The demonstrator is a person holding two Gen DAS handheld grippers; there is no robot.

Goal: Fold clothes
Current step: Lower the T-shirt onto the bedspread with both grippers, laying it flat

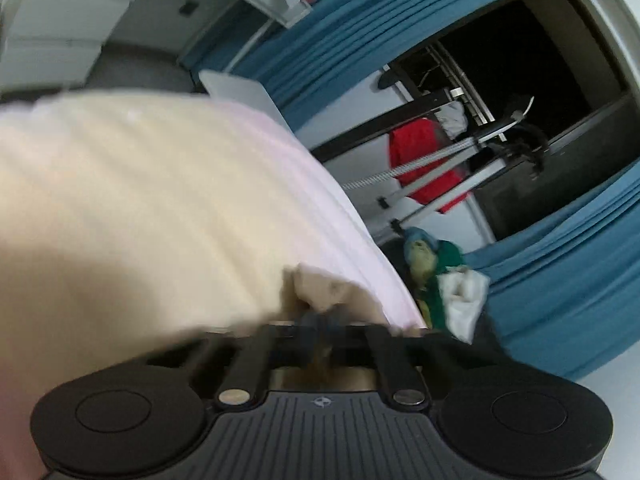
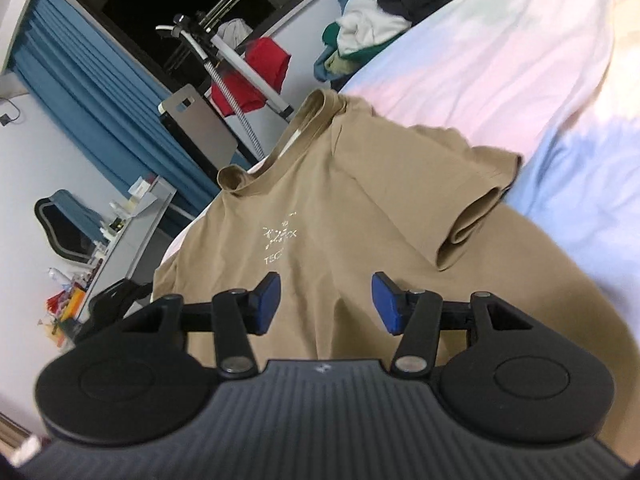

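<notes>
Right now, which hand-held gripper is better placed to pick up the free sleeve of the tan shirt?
Right. The right hand-held gripper is open above the shirt, with the sleeve just ahead. The left hand-held gripper seems shut on tan cloth.

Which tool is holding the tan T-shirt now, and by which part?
The left tool is shut on tan T-shirt fabric; which part cannot be told. The right tool is open, holding nothing.

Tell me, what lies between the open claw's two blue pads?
Only the tan shirt, spread flat beneath the right claw; the right wrist view shows it.
</notes>
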